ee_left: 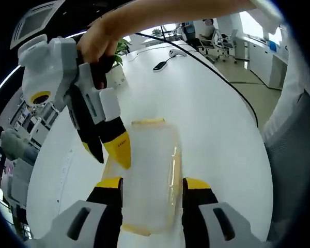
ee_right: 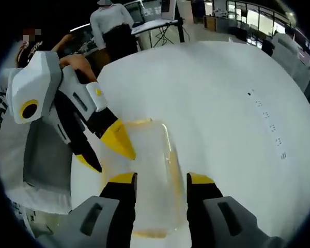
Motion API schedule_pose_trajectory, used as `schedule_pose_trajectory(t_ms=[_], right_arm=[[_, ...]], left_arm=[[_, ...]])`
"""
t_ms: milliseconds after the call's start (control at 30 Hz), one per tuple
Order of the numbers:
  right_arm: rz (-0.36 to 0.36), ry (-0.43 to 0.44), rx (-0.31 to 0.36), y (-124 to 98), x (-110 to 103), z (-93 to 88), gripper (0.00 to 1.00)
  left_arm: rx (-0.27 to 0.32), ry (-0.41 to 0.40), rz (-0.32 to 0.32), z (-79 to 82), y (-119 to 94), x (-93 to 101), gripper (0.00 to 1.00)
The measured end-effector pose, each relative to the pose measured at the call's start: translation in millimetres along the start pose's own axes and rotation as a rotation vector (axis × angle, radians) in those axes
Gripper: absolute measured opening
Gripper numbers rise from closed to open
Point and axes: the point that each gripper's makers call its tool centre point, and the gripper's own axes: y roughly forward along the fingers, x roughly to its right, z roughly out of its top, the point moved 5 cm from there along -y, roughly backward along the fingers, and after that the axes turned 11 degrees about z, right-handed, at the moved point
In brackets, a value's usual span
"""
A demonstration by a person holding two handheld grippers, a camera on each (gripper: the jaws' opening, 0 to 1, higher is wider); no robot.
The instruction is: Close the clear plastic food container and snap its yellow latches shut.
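The white surface [ee_left: 217, 134] carries the clear plastic food container [ee_left: 150, 170], which lies flat right in front of both tongs, lid apparently already down on it. You're at the latching step: left tongs [ee_left: 152, 188] are released, jaws straddling the container's near end without pressing on it; right tongs [ee_right: 161, 183] are also released and straddling the opposite end. In the right gripper view the left tongs' yellow tips sit just over the container's edge. The yellow latches [ee_left: 149, 122] show along the rims; can't tell if any are snapped. Next move, as I judge it: bring one tip down on a latch flap and press until it seats, other tongs steadying the container. No readable labels or writing.
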Motion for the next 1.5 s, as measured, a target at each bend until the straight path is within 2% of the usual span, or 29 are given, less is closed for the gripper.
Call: schedule_pose_trajectory(t_ms=[200,433,567,667,833,967,1100,1200,1367,1500], right_arm=[[-0.019,-0.01,0.021,-7.9,-5.7,-2.6,0.37],[-0.046,-0.012,0.025,-12.5,-10.3,-12.2,0.41],[-0.056,-0.009,0.034,-14.7,-12.5,-18.2,0.42],[-0.068,-0.014,0.025,-16.4,-14.7,-24.6,0.45],[-0.077,-0.011,0.027,-17.0,-18.8,-35.7,0.49],[-0.094,-0.016,0.008,-14.6,-19.0,-42.9,0.58],[-0.089,-0.023,-0.009,-12.8,-21.0,-49.8,0.6],[-0.075,-0.023,-0.024,-11.0,-23.2,-54.8,0.67],[-0.079,-0.035,-0.044,-6.0,-24.1,-60.7,0.68],[-0.065,-0.048,-0.07,0.0,-26.0,-65.6,0.73]], left_arm=[[-0.003,-0.021,0.028,-4.9,-5.0,-12.4,0.53],[-0.013,-0.058,0.015,-10.6,-5.3,-20.5,0.58],[-0.03,-0.02,0.013,-17.2,-4.1,-24.7,0.62],[-0.037,-0.034,-0.003,-20.9,-3.3,-29.0,0.69],[-0.049,-0.027,-0.027,-25.8,-0.3,-32.4,0.74],[-0.055,-0.018,-0.051,-29.4,5.9,-32.3,0.76],[-0.06,-0.016,-0.077,-30.5,11.3,-30.5,0.76],[-0.071,-0.005,-0.09,-31.6,14.4,-29.1,0.79],[-0.081,-0.01,-0.117,-33.0,19.9,-25.7,0.8],[-0.104,0.018,-0.139,-37.9,24.0,-21.9,0.79]])
